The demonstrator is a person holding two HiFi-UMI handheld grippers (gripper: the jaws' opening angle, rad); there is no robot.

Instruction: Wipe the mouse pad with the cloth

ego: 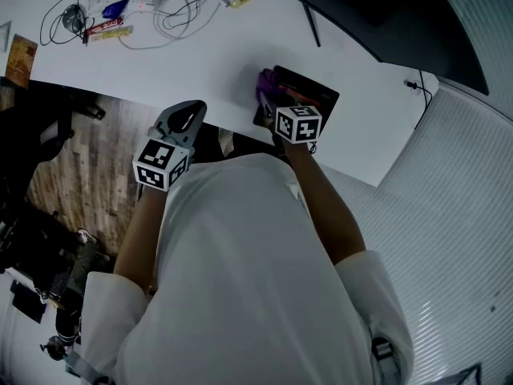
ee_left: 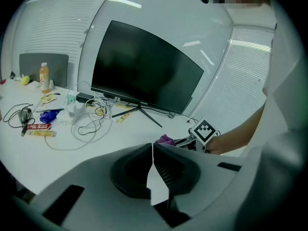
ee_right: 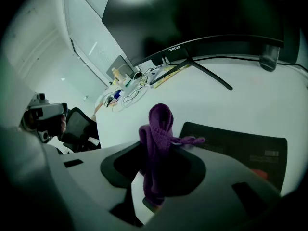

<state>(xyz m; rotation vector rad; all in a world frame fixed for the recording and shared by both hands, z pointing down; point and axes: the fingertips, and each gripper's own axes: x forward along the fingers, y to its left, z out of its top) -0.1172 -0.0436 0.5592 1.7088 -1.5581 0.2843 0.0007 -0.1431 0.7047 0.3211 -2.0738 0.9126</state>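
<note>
A black mouse pad (ego: 309,95) lies near the white desk's front edge, right of centre. My right gripper (ego: 276,107) hovers over its left end, shut on a purple cloth (ego: 264,85). In the right gripper view the purple cloth (ee_right: 158,143) stands bunched up between the jaws, with the mouse pad (ee_right: 236,146) just beyond them. My left gripper (ego: 186,119) is held at the desk's front edge, left of the pad, shut with nothing in it. In the left gripper view its jaws (ee_left: 153,147) meet, and the cloth (ee_left: 166,140) shows ahead on the right.
A large dark monitor (ee_left: 144,69) on a thin-legged stand (ee_left: 139,110) fills the back of the desk (ego: 200,62). Cables (ego: 180,10), snack wrappers (ego: 104,29) and a bottle (ee_left: 44,77) clutter the far left. An office chair (ee_right: 79,129) and wood floor (ego: 88,159) lie off the desk's left edge.
</note>
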